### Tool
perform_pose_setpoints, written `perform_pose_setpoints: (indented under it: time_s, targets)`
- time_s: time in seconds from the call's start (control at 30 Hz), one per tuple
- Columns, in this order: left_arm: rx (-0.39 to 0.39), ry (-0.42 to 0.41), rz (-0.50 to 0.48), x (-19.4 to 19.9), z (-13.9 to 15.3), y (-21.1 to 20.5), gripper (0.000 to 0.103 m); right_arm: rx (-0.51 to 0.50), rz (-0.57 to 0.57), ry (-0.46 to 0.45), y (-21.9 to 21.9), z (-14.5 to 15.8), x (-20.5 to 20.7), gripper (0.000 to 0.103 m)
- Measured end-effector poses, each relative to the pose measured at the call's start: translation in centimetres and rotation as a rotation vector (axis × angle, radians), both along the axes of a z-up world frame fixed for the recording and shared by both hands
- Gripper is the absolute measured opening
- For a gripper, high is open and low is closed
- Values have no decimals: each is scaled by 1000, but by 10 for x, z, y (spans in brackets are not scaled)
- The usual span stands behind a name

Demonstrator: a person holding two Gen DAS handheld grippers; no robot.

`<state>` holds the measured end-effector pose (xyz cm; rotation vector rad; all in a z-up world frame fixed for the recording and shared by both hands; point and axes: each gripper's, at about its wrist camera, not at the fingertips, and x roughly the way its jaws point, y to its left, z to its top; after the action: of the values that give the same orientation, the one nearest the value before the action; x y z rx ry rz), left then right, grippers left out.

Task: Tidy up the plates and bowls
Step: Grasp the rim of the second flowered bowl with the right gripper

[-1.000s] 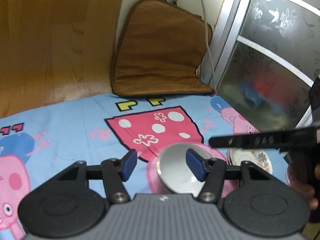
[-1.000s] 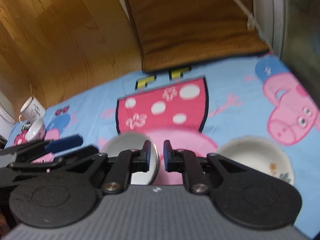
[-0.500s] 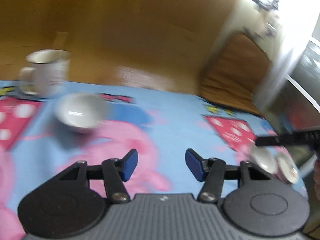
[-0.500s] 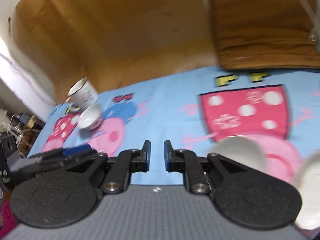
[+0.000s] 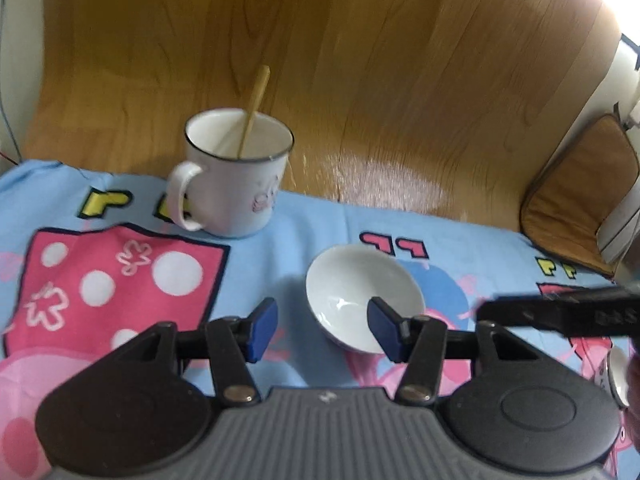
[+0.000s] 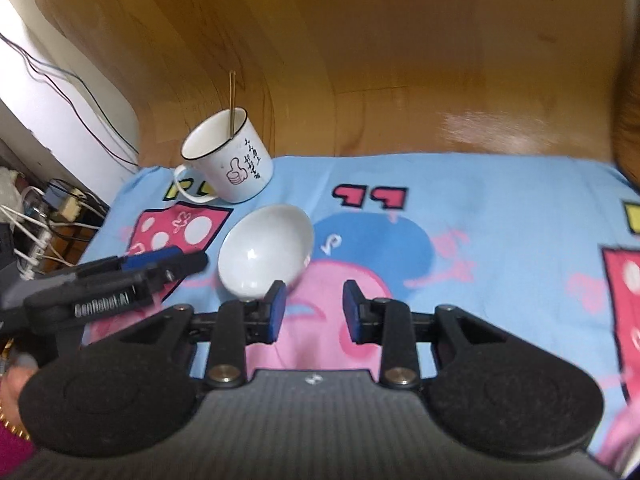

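Both grippers are over the cartoon-print cloth [image 5: 312, 216] with nothing in them: our left gripper [image 5: 323, 330] has its blue pads spread but drawing inward, and our right gripper [image 6: 314, 312] has its pads a little apart and widening, only cloth showing in the gap. What we are after, as we judge it, is the small white bowl [image 5: 365, 298], sitting upright on the cloth just in front of the white mug [image 5: 234, 178], which holds a pair of chopsticks [image 5: 253, 110]. From the left wrist camera the bowl lies ahead and off to the right of the gap, so that the right-hand pad stands in front of its near rim while the left-hand pad has bare cloth before it; we cannot say from this angle whether that pad touches the rim or merely overlaps it in view. From the right wrist camera the same bowl [image 6: 266, 250] lies ahead and to the left, just past the left-hand pad, with the left gripper's [image 6: 160, 262] fingers reaching in beside it from the left edge. The bowl being round, no axis matters; what counts is that it sits between the two tools, and the left one looks the closer, needing only a short shift to the right to straddle the rim
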<state>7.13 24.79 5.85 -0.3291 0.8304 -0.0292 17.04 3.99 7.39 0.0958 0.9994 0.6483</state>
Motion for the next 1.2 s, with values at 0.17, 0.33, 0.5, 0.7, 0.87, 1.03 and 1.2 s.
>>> perform_pose_setpoints:
  time_s: [0.17, 0.33, 0.5, 0.7, 0.87, 1.03, 1.2]
  targets:
    - [-39, 36, 3, 9, -18, 6, 39, -37, 9, 14, 28, -17, 24, 35]
    - [-99, 68, 9, 16, -32, 10, 12, -39, 19, 54, 38, -34, 36, 8]
    - [-101, 68, -20, 6, -24, 2, 10, -52, 44, 49, 25, -23, 20, 7]
    - [-52, 34, -118, -23, 2, -42, 10, -44, 32, 43, -19, -4, -10, 8]
    - [-22, 21, -201, -42, 18, -83, 11, -54, 4, 17, -57, 13, -40, 8]
    - [-11, 20, -261, -54, 22, -122, 11, -52, -42, 10, -94, 16, -62, 8]
    - [-4, 70, -315, -62, 8, -155, 11, -61, -83, 39, -120, 0, -80, 8]
